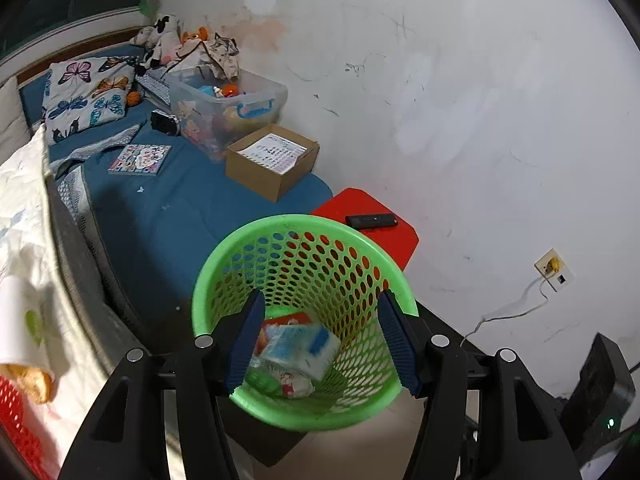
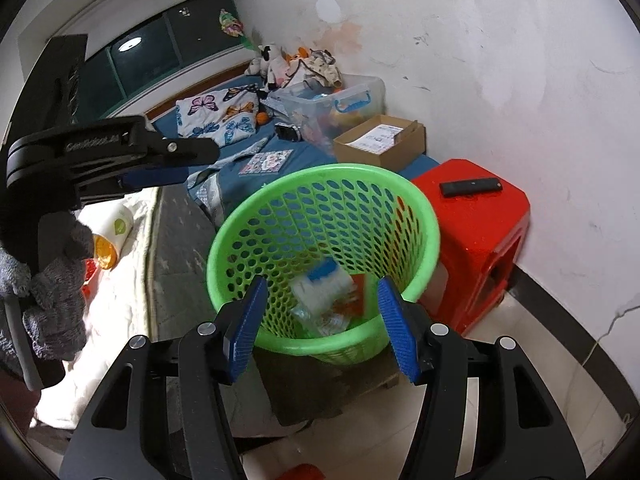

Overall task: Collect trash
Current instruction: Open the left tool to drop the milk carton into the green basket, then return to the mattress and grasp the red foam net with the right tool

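A green perforated basket (image 1: 208,280) (image 2: 224,240) stands on a dark block beside the bed, with wrappers in its bottom. A white and blue packet (image 1: 298,348) (image 2: 324,284) shows blurred inside it, above the other trash. My left gripper (image 1: 324,340) hovers over the basket's near rim, open, its blue pads (image 1: 248,336) touching nothing. In the right wrist view the left gripper (image 2: 202,162) reaches in from the left above the bed. My right gripper (image 2: 322,328) stands open in front of the basket with nothing between its fingers. A paper cup (image 2: 116,224) (image 1: 16,320) lies on the white quilt.
A red stool (image 2: 472,232) with a black remote (image 2: 470,186) stands right of the basket against the wall. On the blue bed sit a cardboard box (image 2: 380,140), a clear toy bin (image 2: 332,100), a book (image 2: 266,162) and pillows. A grey-sleeved hand (image 2: 52,288) holds the left gripper.
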The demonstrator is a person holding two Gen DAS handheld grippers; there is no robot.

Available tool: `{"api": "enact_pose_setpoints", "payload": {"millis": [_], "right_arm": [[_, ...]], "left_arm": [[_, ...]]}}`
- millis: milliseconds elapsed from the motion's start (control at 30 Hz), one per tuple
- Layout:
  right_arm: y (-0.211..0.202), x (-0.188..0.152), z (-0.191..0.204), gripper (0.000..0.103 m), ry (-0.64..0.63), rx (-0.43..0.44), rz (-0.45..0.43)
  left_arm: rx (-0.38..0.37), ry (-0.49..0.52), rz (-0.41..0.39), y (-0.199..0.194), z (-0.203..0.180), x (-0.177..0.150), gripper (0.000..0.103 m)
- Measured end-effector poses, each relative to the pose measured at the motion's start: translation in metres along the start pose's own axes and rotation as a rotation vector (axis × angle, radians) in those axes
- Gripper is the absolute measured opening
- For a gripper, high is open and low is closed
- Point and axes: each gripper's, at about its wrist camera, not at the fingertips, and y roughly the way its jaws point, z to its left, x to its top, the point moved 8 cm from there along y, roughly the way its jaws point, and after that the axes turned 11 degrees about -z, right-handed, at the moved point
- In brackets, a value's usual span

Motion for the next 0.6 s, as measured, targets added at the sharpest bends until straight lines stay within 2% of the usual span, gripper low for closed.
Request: {"api": "enact_pose_setpoints", "payload": {"millis": [200,233,400,600], "right_arm": [[-0.001,0.003,0.034,0.059,-0.037,0.073,-0.007],[0.000,0.003,0.040,0.063,-0.042,0.084,-0.005],[0.005,0.003,0.083,0.064,-0.089,0.155,0.003],[0.012,-0.003,0.139,0.064,-0.122,0.280,0.050]], "left_arm": [[0.107,0.019,-0.069,-0.055,0.029,-0.005,0.057],[0.119,0.016,-0.081,-0.064,0.035,-0.007,0.057],[0.218,-0.033,-0.128,-0.112,0.077,-0.014,0.057],[0.341,-0.113,-0.186,-0.170,0.134,-0.027,0.057]]}}
